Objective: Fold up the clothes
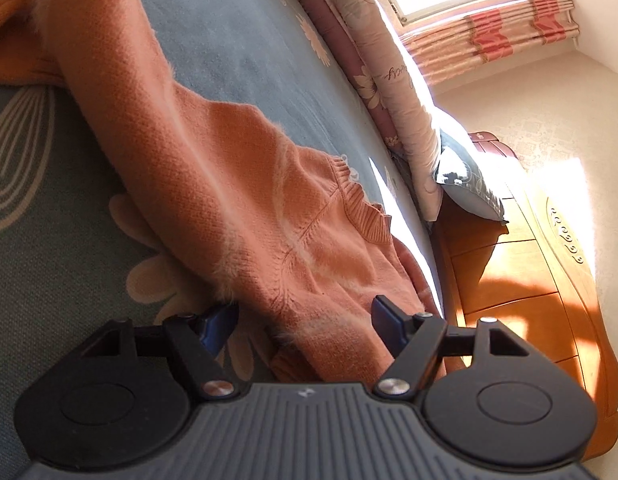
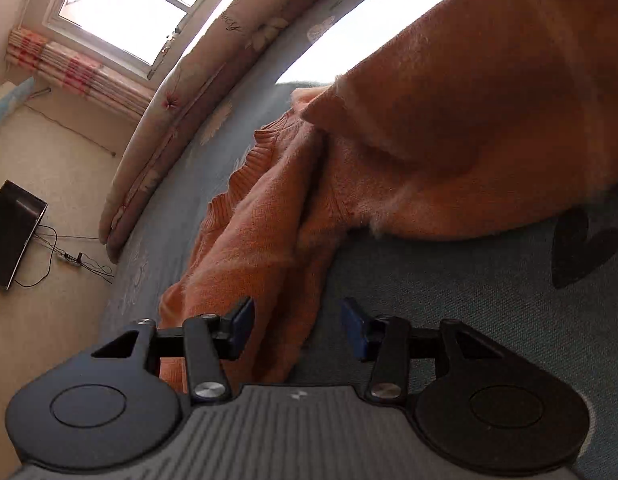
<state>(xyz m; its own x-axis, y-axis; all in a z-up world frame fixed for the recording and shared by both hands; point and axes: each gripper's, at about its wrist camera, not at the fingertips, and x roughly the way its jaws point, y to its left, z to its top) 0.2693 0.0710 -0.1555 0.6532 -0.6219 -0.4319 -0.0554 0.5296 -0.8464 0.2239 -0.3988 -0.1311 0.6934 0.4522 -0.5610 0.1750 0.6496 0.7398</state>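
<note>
With both grippers' jaws released, we hover over the orange sweater [image 1: 237,184], partly folded on the bed [image 1: 61,248], unfinished.

What you can't make out from either wrist

Your fuzzy orange knitted sweater [image 1: 213,168] runs off the top-left edge and under the left tongs' [image 1: 305,322] body, so its sleeves and hem stay hidden. In the right view, the sweater's bulk is cut off top right, and the small white power strip [image 2: 69,258] is too tiny to read.
</note>
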